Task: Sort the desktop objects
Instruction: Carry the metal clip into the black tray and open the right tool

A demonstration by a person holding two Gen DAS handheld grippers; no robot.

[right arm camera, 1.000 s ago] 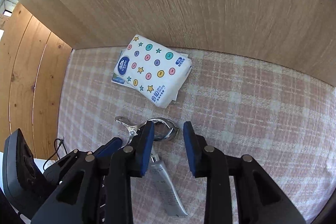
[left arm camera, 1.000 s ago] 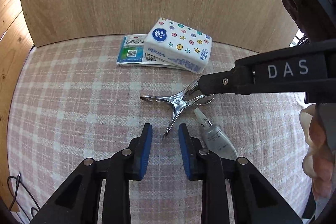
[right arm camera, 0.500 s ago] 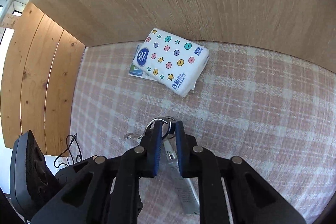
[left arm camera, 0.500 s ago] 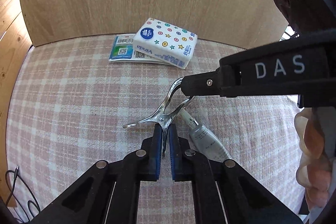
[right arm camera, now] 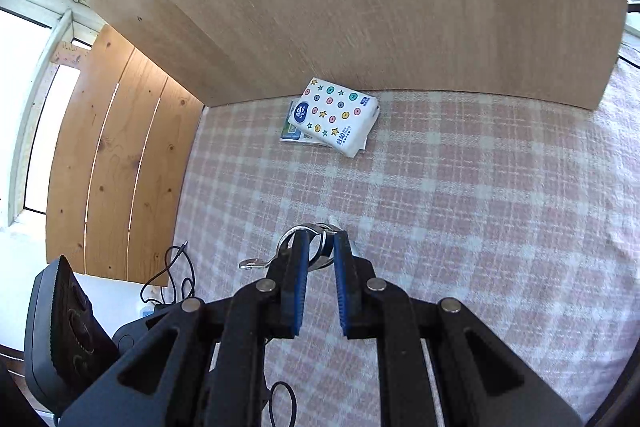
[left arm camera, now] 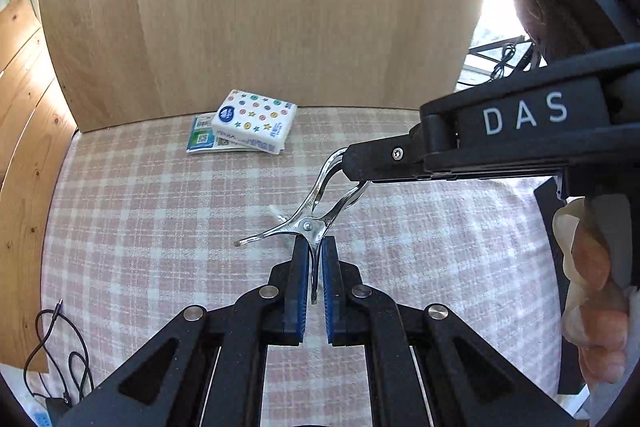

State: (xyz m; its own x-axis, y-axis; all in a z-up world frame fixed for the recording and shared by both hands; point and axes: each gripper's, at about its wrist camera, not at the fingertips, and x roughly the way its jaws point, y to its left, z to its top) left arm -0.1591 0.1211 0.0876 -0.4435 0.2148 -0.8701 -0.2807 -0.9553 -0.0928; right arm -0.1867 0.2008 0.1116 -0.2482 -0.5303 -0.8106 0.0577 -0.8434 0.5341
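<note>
A shiny metal spring clip is held up above the pink checked tablecloth. My left gripper is shut on one handle of the clip. My right gripper is shut on the clip's looped end; it shows from the side in the left wrist view. A white tissue pack with coloured dots lies on a flat card at the back by the wooden panel; it also shows in the right wrist view. The tip of a small tube peeks out under the clip.
A wooden panel stands along the back of the table. Wooden slats stand at the left. A black cable lies off the cloth's left edge. A black device sits low at the left in the right wrist view.
Both grippers closed on the clip and lifted it off the cloth. The tissue pack looks farther away and the tube is mostly hidden under the clip.
</note>
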